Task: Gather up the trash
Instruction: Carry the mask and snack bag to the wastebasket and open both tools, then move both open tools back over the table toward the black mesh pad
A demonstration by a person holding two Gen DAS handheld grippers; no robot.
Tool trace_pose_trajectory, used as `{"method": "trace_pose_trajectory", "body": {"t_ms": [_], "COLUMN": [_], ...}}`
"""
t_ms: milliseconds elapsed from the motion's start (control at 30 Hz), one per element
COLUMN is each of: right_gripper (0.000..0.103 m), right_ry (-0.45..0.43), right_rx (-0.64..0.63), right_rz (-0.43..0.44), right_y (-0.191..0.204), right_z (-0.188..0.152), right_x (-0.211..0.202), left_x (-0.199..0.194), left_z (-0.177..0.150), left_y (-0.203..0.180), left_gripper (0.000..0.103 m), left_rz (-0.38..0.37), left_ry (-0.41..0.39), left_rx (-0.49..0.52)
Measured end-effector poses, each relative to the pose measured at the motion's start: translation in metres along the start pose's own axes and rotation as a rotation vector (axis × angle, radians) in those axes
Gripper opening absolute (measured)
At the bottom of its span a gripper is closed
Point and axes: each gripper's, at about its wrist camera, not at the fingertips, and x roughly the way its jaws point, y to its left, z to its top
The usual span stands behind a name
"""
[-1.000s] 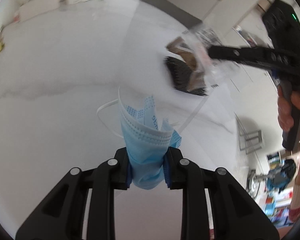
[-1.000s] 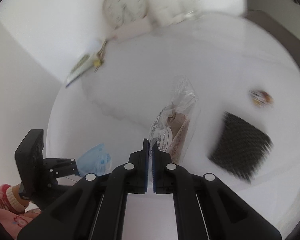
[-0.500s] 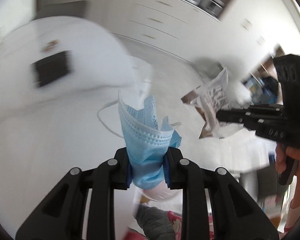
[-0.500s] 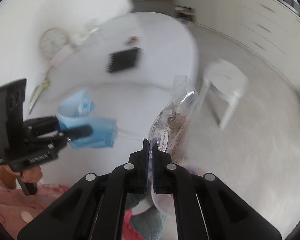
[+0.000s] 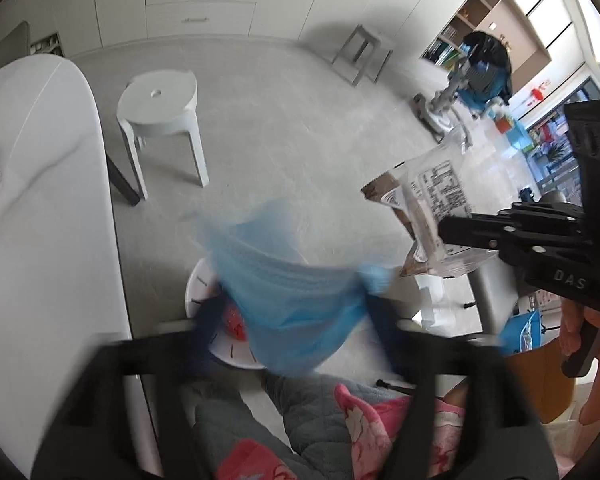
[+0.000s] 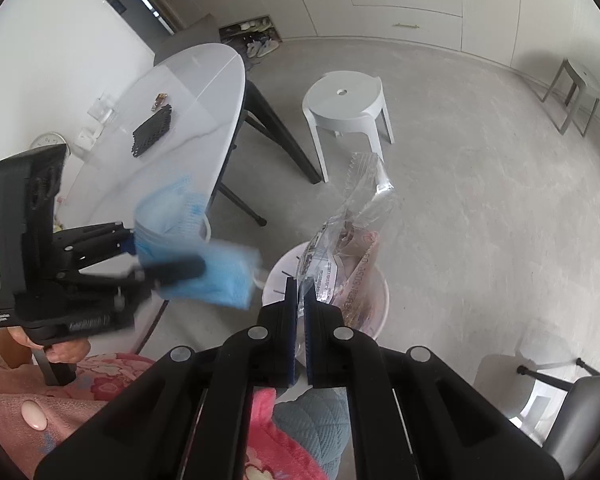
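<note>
My left gripper is blurred and its jaws stand wide apart; the blue face mask hangs loose between them above the white trash bin on the floor. In the right wrist view the left gripper shows with the mask slipping off beside the bin. My right gripper is shut on a clear plastic snack wrapper held over the bin; the wrapper also shows in the left wrist view.
A white oval table with a black mesh mat stands at the left. A white stool stands on the grey floor behind the bin. A grey stool is at far right. My pink-clad lap is below.
Both grippers swung from the table to above the bin on the floor. The left gripper's jaws have opened and the mask is coming free. The right gripper still holds the wrapper.
</note>
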Motion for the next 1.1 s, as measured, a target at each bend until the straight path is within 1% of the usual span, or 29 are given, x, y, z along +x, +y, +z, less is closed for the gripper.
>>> {"method": "trace_pose_trajectory", "body": {"t_ms": [67, 100, 133, 267, 567, 733, 767, 800, 833, 900, 933, 967, 1000, 1100], "right_gripper": [0.005, 0.006, 0.006, 0.007, 0.007, 0.008, 0.008, 0.013, 0.02, 0.068, 0.077, 0.088, 0.096, 0.1], "right_ry": [0.001, 0.0, 0.002, 0.012, 0.043, 0.065, 0.08, 0.093, 0.104, 0.124, 0.123, 0.124, 0.124, 0.12], "right_rx": [0.003, 0.005, 0.004, -0.009, -0.059, -0.084, -0.091, -0.098, -0.103, -0.109, -0.11, -0.115, -0.121, -0.118], "right_rz": [0.008, 0.011, 0.015, 0.029, 0.045, 0.036, 0.035, 0.035, 0.039, 0.045, 0.037, 0.024, 0.011, -0.011], "right_y": [-0.005, -0.005, -0.006, -0.005, 0.014, 0.023, 0.025, 0.028, 0.03, 0.036, 0.037, 0.04, 0.042, 0.042], "right_z": [-0.003, -0.004, -0.004, -0.006, -0.002, -0.001, 0.0, -0.001, -0.001, -0.002, -0.002, -0.002, -0.002, 0.002], "right_x": [-0.002, 0.0, 0.0, 0.0, 0.012, 0.027, 0.034, 0.039, 0.043, 0.054, 0.055, 0.057, 0.059, 0.061], "left_x": [0.0, -0.001, -0.003, -0.01, -0.031, -0.042, -0.044, -0.047, -0.05, -0.055, -0.057, -0.06, -0.062, -0.067], "left_z": [-0.003, -0.004, -0.006, -0.006, -0.015, -0.019, -0.021, -0.022, -0.023, -0.025, -0.026, -0.027, -0.029, -0.031], "left_y": [-0.005, -0.009, -0.009, -0.005, 0.008, 0.018, 0.022, 0.026, 0.029, 0.038, 0.041, 0.044, 0.046, 0.053], "left_gripper": [0.086, 0.092, 0.095, 0.095, 0.095, 0.095, 0.095, 0.095, 0.095, 0.095, 0.095, 0.095, 0.095, 0.095], "left_rz": [0.005, 0.007, 0.025, 0.05, 0.087, 0.114, 0.121, 0.131, 0.136, 0.143, 0.147, 0.154, 0.159, 0.177], "left_ry": [0.002, 0.005, 0.006, -0.009, -0.052, -0.082, -0.088, -0.094, -0.098, -0.112, -0.118, -0.125, -0.13, -0.142], "left_rx": [0.004, 0.005, 0.002, -0.015, -0.053, -0.101, -0.114, -0.131, -0.143, -0.178, -0.193, -0.207, -0.217, -0.25]}}
